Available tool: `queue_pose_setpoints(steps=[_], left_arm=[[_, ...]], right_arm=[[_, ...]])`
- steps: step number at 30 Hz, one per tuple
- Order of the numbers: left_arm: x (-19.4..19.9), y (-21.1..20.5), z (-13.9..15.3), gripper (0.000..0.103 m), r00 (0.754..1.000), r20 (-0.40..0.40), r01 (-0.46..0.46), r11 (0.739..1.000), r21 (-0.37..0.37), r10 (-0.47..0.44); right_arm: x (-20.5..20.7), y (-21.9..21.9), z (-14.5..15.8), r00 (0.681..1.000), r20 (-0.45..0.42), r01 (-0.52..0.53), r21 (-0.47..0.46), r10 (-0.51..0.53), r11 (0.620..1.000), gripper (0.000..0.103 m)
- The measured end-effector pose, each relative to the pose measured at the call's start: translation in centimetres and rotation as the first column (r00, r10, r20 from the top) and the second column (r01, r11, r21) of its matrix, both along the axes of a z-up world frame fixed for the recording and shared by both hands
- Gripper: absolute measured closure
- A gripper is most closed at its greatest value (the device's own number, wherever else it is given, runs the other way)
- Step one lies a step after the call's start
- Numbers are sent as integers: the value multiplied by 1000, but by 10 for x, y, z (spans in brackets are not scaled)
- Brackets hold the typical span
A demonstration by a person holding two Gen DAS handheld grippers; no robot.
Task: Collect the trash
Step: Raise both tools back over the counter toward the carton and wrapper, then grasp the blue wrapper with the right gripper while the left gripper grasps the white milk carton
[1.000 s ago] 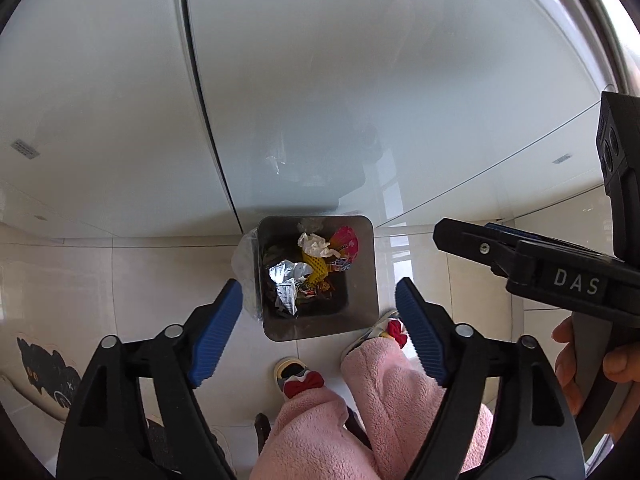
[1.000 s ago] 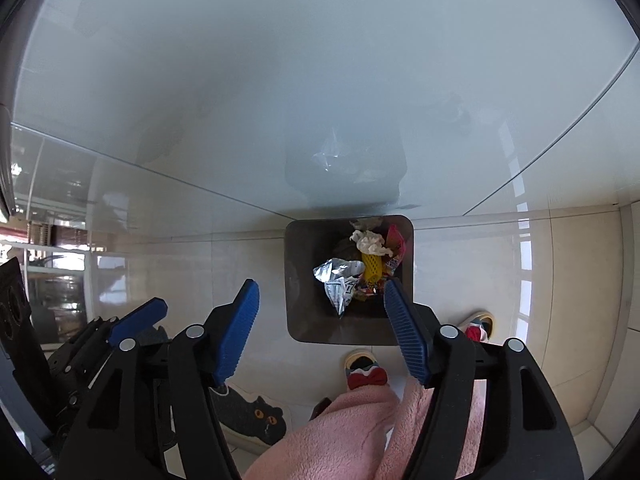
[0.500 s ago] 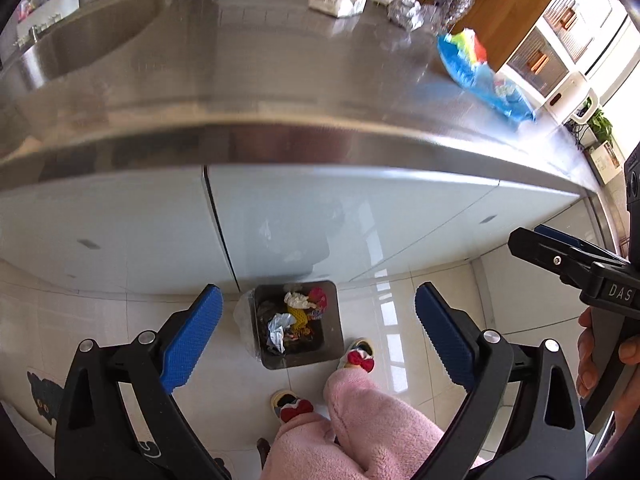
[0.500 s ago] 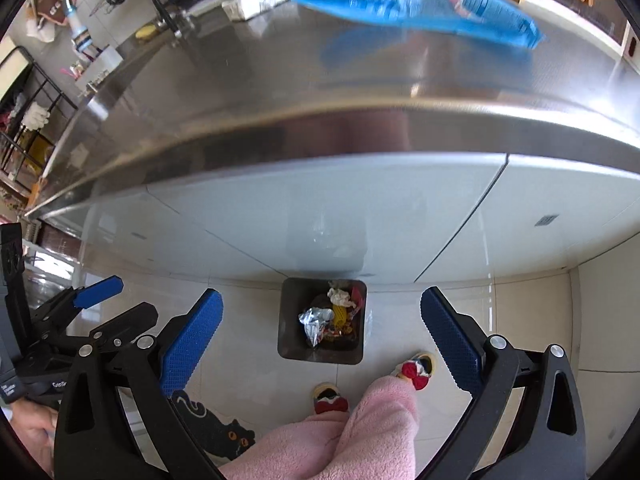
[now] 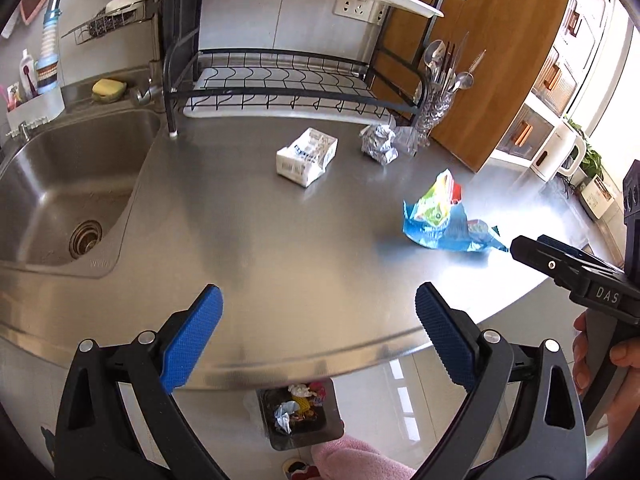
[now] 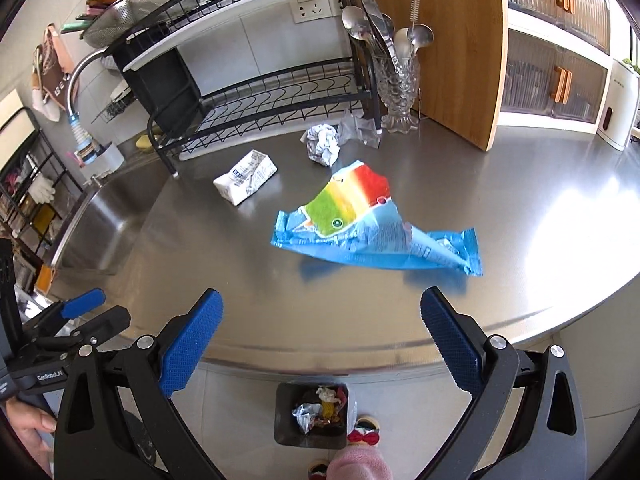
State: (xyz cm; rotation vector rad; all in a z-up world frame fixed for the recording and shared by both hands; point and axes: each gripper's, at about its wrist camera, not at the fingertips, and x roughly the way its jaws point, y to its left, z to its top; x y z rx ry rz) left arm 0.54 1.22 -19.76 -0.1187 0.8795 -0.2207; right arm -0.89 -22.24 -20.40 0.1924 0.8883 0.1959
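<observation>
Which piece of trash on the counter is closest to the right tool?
The blue snack wrapper with the rainbow patch. It lies just ahead of the open right tool; the white carton and the crumpled foil ball sit farther back near the dish rack.

Steel worktop (image 6: 520, 208) carrying scattered litter

A blue wrapper (image 6: 372, 236), white carton (image 6: 245, 176) and foil ball (image 6: 323, 145) are lying apart on it; a dish rack (image 6: 256, 92) is standing behind.

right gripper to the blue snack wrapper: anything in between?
Nothing. In the right wrist view, only bare steel countertop separates the open right gripper from the blue snack wrapper. The white carton and foil ball lie farther back.
</observation>
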Motion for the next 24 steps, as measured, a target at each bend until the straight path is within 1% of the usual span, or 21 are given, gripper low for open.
queue_pose_setpoints(steps=[3,8,15,19,21,24], left_arm=[[26,-5,5,11,1000,9,-7,1000,9,7],[70,-12,4,11,1000,2,-30,999,14,30],[131,-22,-15,11,999,-38,-33,999,37,34],[161,-26,-29,11,998,-56,-19,998,57,22],[174,-26,-36,11,997,-73,-12,998,64,17],[190,-28,-48,11,995,-100,3,997,78,5]], right_arm=[[21,1,4,1000,6,-16,-9,17,1000,3],[58,4,-1,998,-15,-65,-31,64,997,3],[97,4,-21,986,-60,-158,-89,153,983,3],[114,0,-39,975,-108,-203,-79,194,976,3],[123,0,-48,971,-127,-213,-77,203,974,3],[137,0,-60,966,-154,-218,-51,208,975,4]])
